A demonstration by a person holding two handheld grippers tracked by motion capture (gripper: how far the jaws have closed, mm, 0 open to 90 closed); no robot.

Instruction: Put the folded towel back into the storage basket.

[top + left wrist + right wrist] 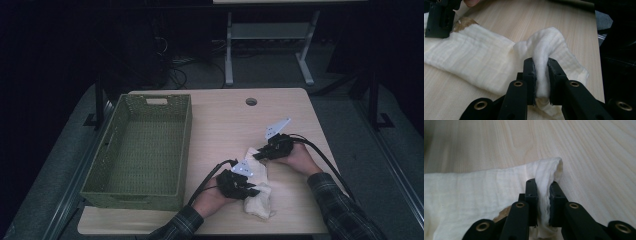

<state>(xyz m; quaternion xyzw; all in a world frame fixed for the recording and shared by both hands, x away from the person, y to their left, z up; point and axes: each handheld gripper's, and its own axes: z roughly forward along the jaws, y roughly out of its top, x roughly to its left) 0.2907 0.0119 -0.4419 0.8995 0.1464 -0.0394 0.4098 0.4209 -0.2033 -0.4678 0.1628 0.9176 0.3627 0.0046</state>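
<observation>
Both tongs [541, 82] [543, 203] pinch the cream cloth [474, 62] (opposite ends).

Your left gripper [541, 77] pinches a raised fold of the cream cloth [479, 62].
Its jaws clamp the fold between them; the rest of the cloth lies flat on the wooden bench [536, 17], where your right gripper [439, 21] meets its far end.
</observation>
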